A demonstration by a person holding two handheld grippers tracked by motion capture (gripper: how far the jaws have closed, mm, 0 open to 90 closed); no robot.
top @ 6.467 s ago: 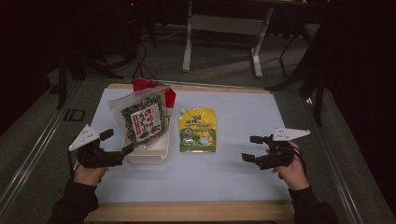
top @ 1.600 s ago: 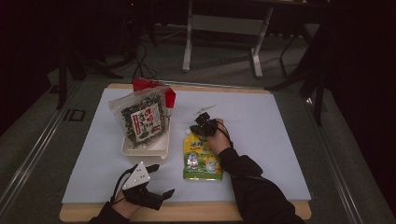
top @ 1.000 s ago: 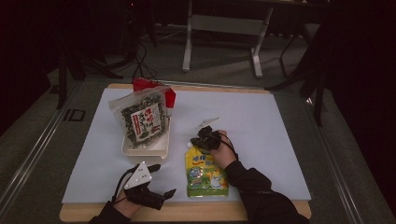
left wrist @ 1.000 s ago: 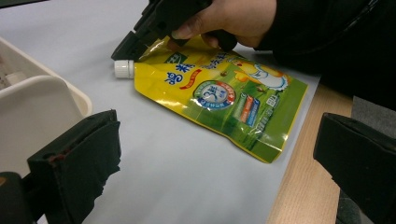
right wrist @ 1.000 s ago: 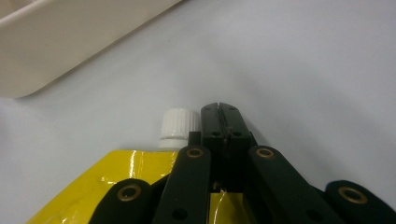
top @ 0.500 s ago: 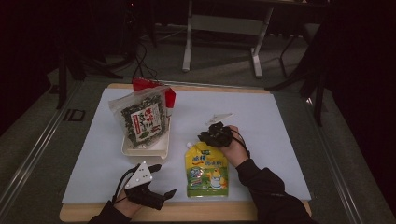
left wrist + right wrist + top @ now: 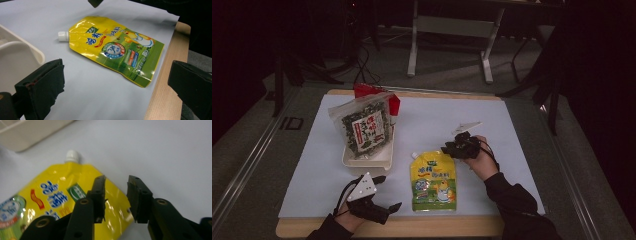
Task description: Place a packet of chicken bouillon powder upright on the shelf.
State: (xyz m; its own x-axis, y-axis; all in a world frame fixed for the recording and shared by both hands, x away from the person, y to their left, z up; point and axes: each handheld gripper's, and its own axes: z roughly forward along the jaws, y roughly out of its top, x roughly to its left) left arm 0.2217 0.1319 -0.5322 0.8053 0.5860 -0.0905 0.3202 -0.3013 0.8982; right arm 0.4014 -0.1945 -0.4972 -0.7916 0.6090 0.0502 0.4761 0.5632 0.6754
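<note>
White mat (image 7: 512,125) on wooden table (image 7: 492,227), dark room, both tools open, pouch (image 7: 432,181) released.

A dim lab: paper-covered table (image 7: 512,120), floor cables (image 7: 362,75), equipment stand (image 7: 452,30).

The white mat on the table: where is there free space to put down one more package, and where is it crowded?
The white mat is bare along its far right part, beyond the right tool. A second free patch lies on the left, beside the white tray. The near middle is crowded: yellow pouch, left tool and tray sit close together.
</note>
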